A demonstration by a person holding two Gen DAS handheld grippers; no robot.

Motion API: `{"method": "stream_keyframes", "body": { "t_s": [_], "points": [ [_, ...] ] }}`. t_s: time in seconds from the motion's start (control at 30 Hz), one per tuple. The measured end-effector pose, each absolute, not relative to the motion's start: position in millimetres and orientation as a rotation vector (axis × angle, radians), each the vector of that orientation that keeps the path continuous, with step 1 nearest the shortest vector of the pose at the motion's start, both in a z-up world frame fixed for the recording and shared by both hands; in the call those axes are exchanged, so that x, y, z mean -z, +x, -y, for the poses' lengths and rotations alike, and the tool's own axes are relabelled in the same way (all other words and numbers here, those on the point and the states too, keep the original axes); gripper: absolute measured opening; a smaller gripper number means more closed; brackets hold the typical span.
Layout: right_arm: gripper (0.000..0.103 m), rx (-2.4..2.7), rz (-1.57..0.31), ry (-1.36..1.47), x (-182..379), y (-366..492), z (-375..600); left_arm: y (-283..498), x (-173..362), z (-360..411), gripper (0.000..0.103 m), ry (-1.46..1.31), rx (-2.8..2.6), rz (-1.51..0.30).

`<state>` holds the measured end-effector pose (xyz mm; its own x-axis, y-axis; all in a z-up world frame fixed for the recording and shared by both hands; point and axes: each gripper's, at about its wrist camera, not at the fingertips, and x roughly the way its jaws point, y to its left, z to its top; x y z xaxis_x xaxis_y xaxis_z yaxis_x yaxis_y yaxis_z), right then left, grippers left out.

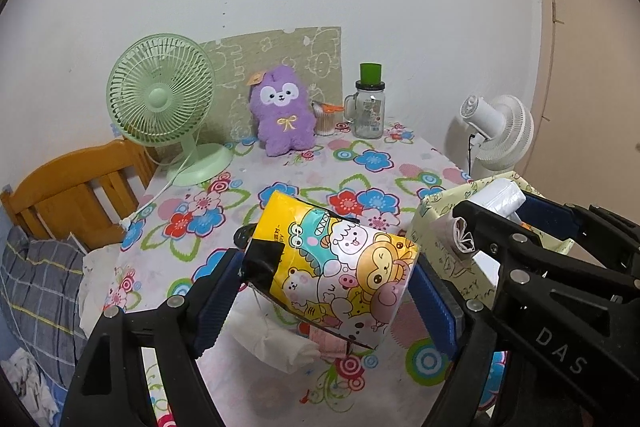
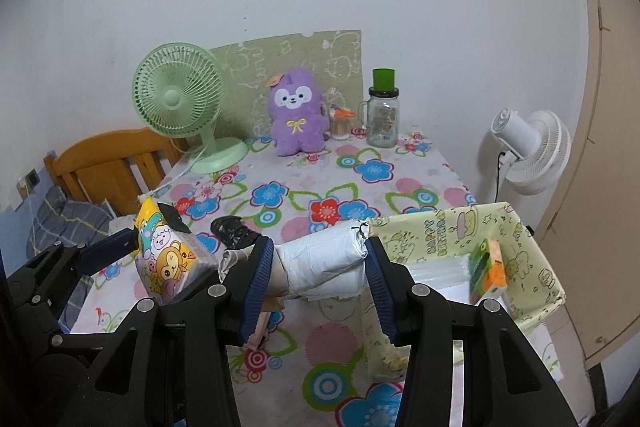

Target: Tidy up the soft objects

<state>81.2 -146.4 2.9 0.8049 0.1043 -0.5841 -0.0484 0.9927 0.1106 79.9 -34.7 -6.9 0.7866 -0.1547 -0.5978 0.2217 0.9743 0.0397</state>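
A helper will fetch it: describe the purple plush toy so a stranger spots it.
On the flower-print tablecloth, look along the far edge by the wall. The purple plush toy sits upright between the pale green desk fan and the glass jar. It alone is furry, with a white face and yellow bow.

The middle of the flowered table [image 2: 320, 187] lies open for a gripper to pass, while the green fan [image 2: 180, 95], plush toy [image 2: 296, 115] and glass jar [image 2: 382, 119] line the far edge and the yellow box [image 2: 532, 259] blocks the right side.
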Motion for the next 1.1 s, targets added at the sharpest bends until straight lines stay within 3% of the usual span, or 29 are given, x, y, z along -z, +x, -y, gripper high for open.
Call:
{"method": "stream_keyframes", "body": {
  "t_s": [1.1],
  "points": [
    [0.050,0.046,-0.672,0.150,14.2,102.0,254.8,118.3,19.6,145.3,0.084,0.160,0.322,-0.692]
  ]
}}
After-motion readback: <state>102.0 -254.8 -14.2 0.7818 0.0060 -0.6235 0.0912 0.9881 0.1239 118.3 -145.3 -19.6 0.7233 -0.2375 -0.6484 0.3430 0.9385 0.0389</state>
